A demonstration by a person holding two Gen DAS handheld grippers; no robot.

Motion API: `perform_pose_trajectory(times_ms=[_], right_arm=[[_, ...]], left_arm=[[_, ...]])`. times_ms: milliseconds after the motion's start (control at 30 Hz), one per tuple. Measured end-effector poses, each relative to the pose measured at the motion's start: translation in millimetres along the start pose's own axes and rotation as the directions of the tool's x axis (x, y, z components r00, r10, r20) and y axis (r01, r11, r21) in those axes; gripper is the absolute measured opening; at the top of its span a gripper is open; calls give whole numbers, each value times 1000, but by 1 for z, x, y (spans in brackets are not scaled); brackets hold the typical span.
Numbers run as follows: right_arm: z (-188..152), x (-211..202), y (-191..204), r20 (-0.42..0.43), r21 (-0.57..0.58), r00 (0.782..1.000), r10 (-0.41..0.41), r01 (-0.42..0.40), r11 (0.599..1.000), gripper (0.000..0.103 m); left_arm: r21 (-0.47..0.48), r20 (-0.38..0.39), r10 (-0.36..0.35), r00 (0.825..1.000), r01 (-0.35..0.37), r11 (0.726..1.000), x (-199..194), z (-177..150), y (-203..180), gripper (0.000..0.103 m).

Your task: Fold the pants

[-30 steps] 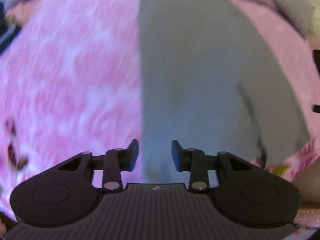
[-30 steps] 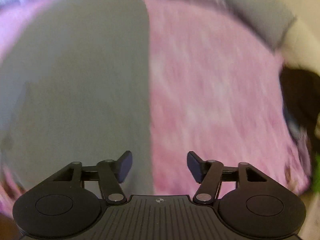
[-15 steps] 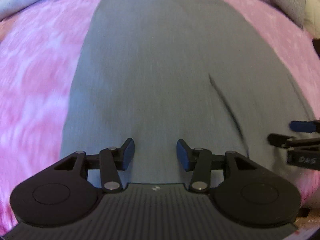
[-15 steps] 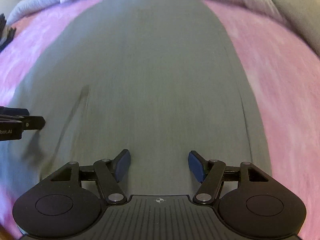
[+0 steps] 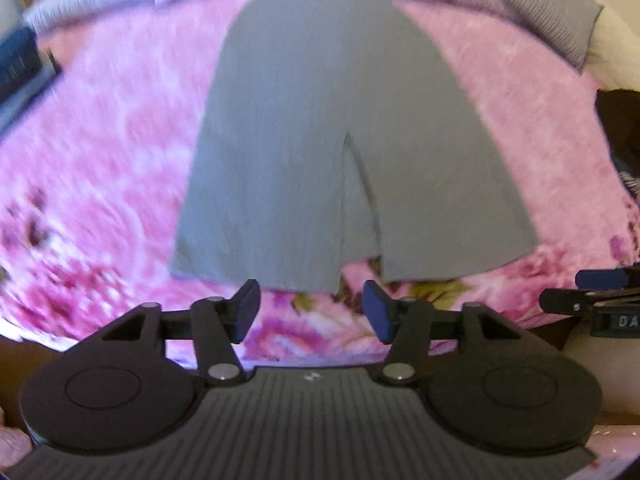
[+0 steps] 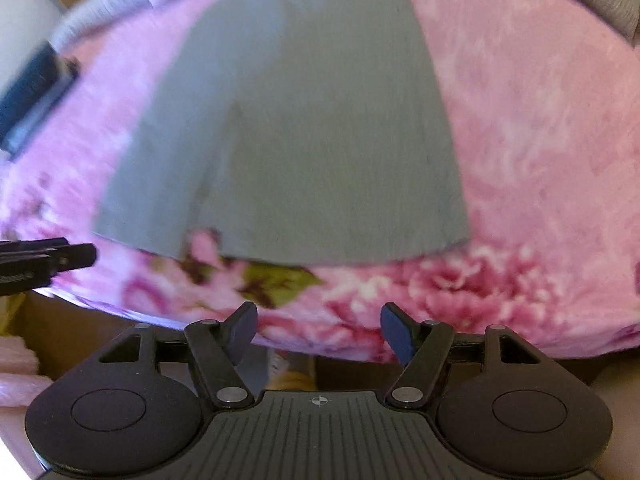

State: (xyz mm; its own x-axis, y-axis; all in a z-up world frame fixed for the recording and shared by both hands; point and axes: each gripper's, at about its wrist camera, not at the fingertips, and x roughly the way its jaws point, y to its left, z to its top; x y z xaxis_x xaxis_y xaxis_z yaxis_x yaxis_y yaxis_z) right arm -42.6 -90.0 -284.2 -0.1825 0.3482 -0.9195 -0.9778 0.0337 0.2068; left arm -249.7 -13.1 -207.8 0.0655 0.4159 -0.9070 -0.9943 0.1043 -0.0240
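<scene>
The pants [image 5: 336, 152] are matt grey cloth with a fine rib. The blanket [image 5: 120, 184] beneath looks plush, fuzzy pink floral fabric. Each hand-held gripper [image 5: 311, 312] is matt black plastic with small shiny metal pins.

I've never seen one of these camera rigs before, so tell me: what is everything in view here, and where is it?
pants: one, grey, spread flat on the blanket, leg ends nearest the cameras
blanket: one, pink with flowers, covering the bed under the pants
pillow: one, grey striped, far right corner of the bed
dark object: one, dark blue, blurred, at the bed's left edge; cannot tell what it is
left claw: one, black with blue pads, jaws opening, nothing between them, short of the leg ends
right claw: one, black with blue pads, jaws opening, nothing between them, over the bed's near edge
</scene>
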Motion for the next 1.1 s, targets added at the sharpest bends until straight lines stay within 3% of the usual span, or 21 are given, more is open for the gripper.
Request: perform_pose_trajectory(times_ms=[233, 500, 867, 1100], right_arm=[[3, -102, 46, 124, -98, 992, 10, 2, 995, 71], [-23, -154, 54, 156, -133, 987, 40, -19, 991, 72], [-52, -186, 50, 153, -97, 987, 38, -24, 995, 72], [-53, -189, 49, 144, -98, 989, 42, -28, 995, 72]], left_arm=[[18, 159, 37, 987, -40, 999, -109, 6, -33, 73], [30, 239, 67, 969, -76, 997, -170, -24, -55, 88], [42, 269, 111, 957, -126, 991, -198, -41, -70, 97], [27, 239, 97, 966, -106, 994, -201, -43, -74, 97]])
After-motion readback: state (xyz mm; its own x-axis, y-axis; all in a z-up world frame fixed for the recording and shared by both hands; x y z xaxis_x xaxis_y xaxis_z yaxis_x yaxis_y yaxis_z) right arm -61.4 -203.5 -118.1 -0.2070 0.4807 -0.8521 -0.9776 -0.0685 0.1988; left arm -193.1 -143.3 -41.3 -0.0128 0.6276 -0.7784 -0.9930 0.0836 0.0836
